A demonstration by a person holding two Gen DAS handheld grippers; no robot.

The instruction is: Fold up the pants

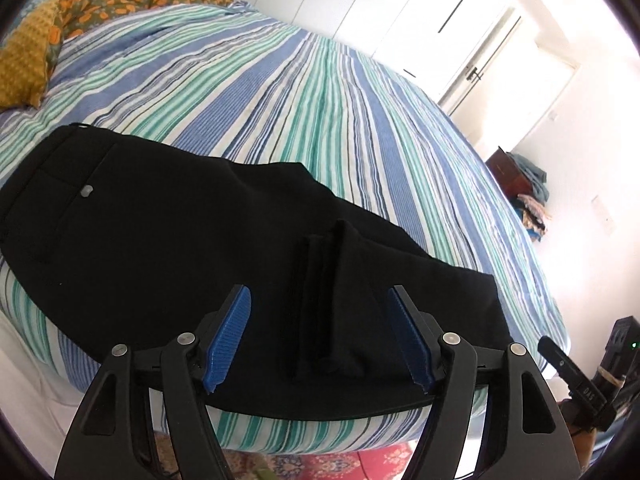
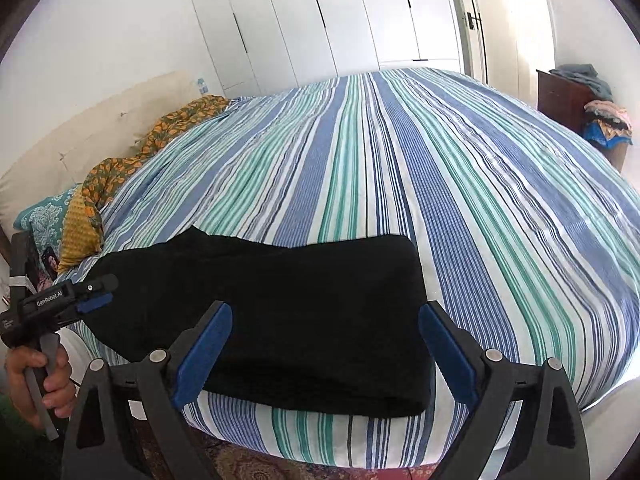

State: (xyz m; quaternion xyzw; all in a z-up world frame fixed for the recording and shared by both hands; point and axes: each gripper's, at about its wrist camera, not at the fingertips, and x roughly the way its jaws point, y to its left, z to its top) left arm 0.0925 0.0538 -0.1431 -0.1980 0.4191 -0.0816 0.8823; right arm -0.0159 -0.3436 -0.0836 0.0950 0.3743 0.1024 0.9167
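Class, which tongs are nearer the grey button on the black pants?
Left. The left tongs hover open over the pants near the button; the right tongs hover at the opposite folded end.

Black pants [image 1: 168,240] lie folded over on the striped bed cover [image 1: 320,92], along the bed's near edge, waistband end with a grey button [image 1: 86,191] toward the left. Left gripper [image 1: 320,336] hovers over the near edge, blue pads [image 1: 228,340] spread wide, nothing between them but cloth below. Right gripper's tip [image 1: 560,364] shows at the bed's near right corner. Orange-patterned blanket [image 1: 120,0] bunched at the far left corner.
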